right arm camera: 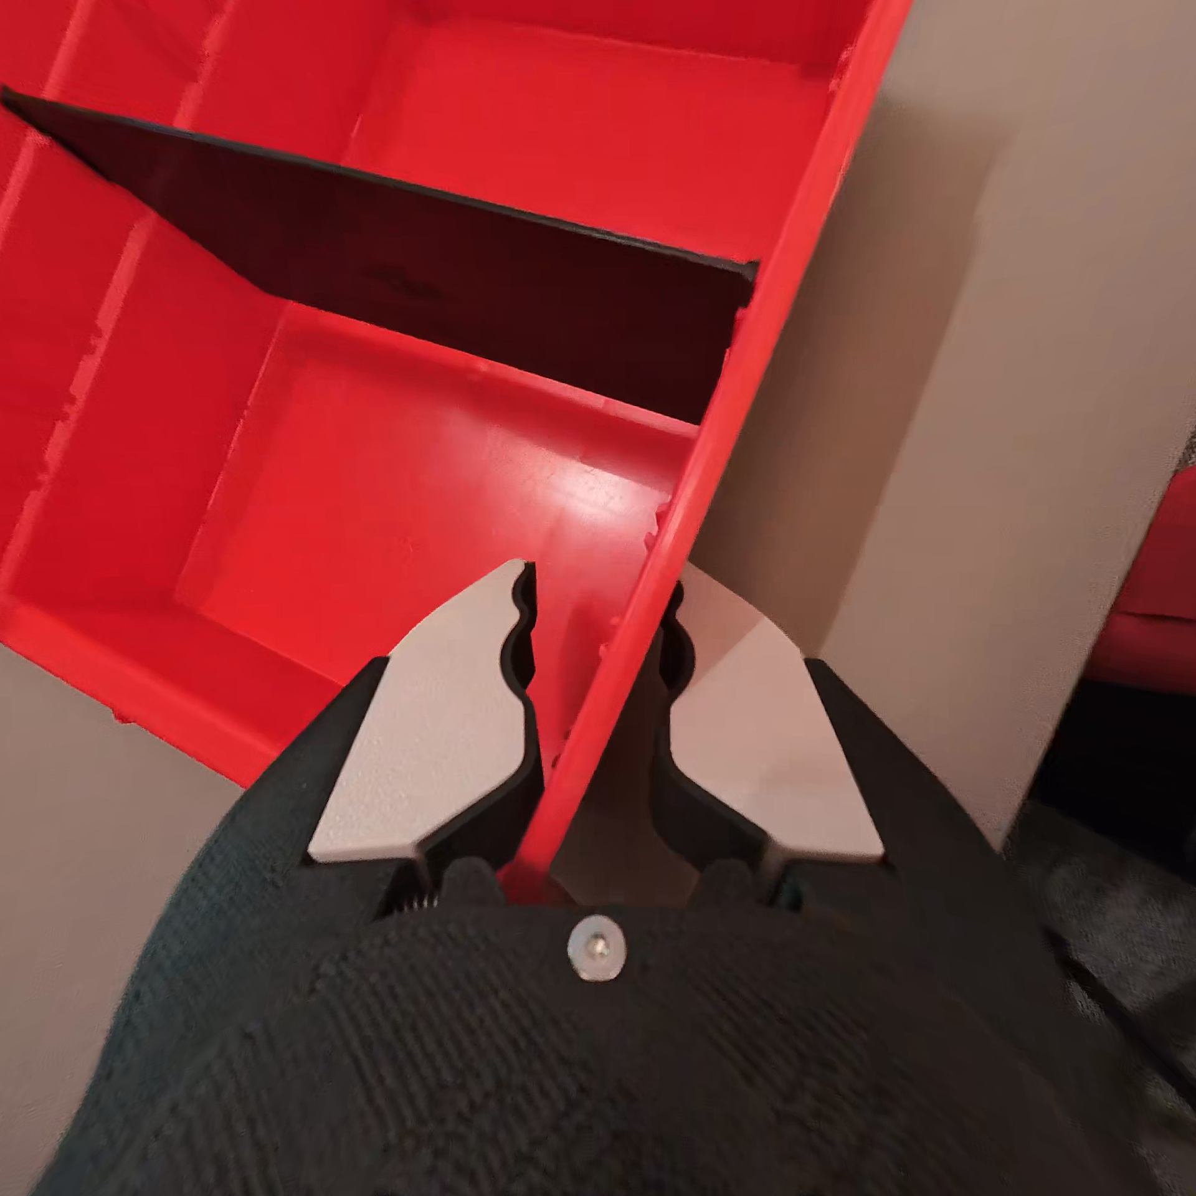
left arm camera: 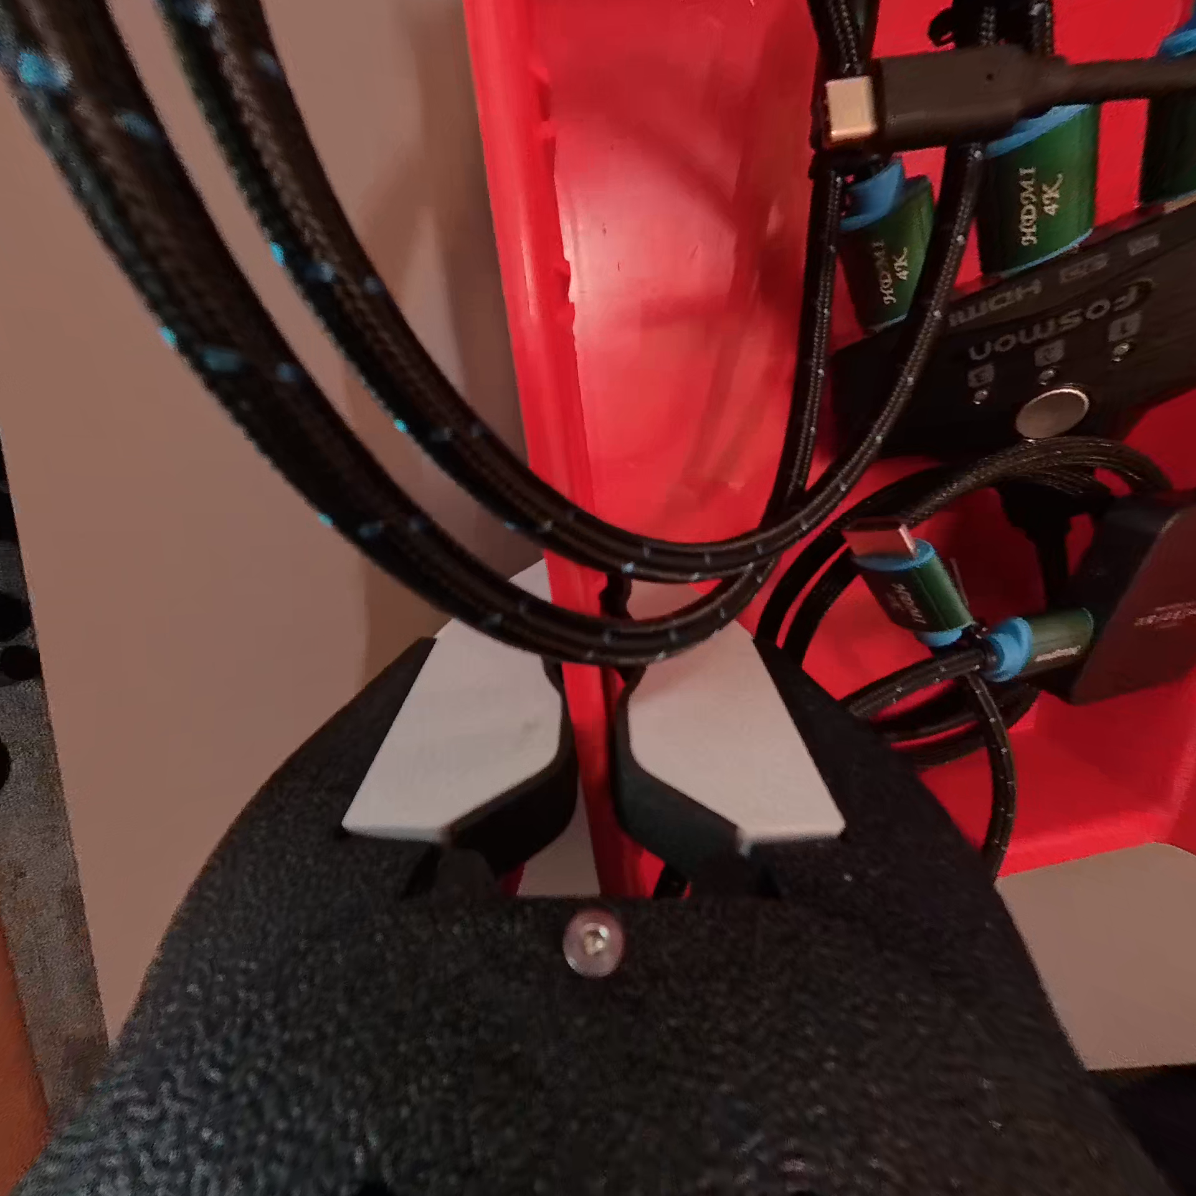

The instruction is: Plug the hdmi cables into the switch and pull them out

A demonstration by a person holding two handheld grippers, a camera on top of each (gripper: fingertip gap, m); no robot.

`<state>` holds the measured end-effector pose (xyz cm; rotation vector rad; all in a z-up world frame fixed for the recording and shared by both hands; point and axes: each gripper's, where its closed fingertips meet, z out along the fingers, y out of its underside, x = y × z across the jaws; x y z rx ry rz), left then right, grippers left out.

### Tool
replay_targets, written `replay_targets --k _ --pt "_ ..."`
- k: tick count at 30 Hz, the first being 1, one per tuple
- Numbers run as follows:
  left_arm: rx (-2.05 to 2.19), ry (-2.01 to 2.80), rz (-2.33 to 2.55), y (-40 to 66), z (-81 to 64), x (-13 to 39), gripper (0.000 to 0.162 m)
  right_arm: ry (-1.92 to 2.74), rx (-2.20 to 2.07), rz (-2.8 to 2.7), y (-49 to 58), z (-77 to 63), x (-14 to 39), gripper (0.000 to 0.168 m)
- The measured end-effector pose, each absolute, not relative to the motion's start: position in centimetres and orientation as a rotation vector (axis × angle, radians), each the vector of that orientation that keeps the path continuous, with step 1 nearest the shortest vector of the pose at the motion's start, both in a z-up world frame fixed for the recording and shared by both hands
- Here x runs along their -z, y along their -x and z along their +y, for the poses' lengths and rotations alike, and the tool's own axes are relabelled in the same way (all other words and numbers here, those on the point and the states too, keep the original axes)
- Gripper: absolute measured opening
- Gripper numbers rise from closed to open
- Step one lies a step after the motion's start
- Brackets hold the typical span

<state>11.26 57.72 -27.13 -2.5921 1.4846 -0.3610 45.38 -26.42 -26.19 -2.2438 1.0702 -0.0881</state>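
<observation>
Your left gripper (left arm camera: 595, 653) has its two black-lined, pale-faced fingers (left arm camera: 479, 731) closed on the thin side wall of the red plastic tray (left arm camera: 673, 323), one finger on each side of it, with only a narrow gap around the rim. Two black braided cables flecked with blue (left arm camera: 310, 414) sag in a loop across and just above your fingertips, then climb away to the upper left.

Beyond and to the right of those fingers, inside the tray, lies the flat black switch box with a round silver button (left arm camera: 1048, 362). Two green metal HDMI plugs with blue collars (left arm camera: 1029, 200) are seated in its far edge. A loose black plug with a gold tip (left arm camera: 919, 103) hangs in the air above them, not inserted. Nearer you, to the right of the fingers, a coil of black braided cable (left arm camera: 971, 699) rests on the tray floor with a free green plug (left arm camera: 912, 582) on top, beside a dark grey box (left arm camera: 1158, 602) that has another green plug at its side.

Your right gripper (right arm camera: 602, 582) straddles the tray's other side wall (right arm camera: 764, 388), the right finger (right arm camera: 764, 731) pressed against the outside while the left finger stands a little off the inner face; you cannot tell how firm that grip is. Ahead and left of these fingers, a black flat divider panel (right arm camera: 453, 285) stands across the red compartments. The tray sits on a beige tabletop (right arm camera: 971, 323).
</observation>
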Motion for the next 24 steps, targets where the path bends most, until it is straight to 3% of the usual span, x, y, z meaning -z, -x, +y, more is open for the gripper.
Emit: replay_targets --k 4,7,13,16,22,24 --pt "0.395 2.44 1.479 -12.6 58.8 26.5 0.034 2.219 0.062 1.055 -45.3 -25.7 26.7 0.043" --pt "0.241 2.255 1.473 -12.0 61.1 24.5 0.051 2.294 0.228 1.047 -45.7 -27.0 26.1 0.072" --pt "0.003 1.841 1.619 -12.1 61.4 17.8 0.061 2.189 0.686 0.847 -45.3 -27.4 17.7 0.097" --pt "-0.078 1.647 1.748 -11.9 59.8 15.6 0.07 2.076 0.585 0.747 -41.8 -24.1 14.2 0.095" --pt "0.115 1.203 2.351 -13.9 50.1 19.5 0.061 2.005 0.549 0.517 -34.0 -17.2 12.4 0.086" --pt "0.004 0.97 2.454 -14.3 49.3 21.0 0.049 1.999 0.517 0.454 -31.6 -15.2 12.8 0.086"
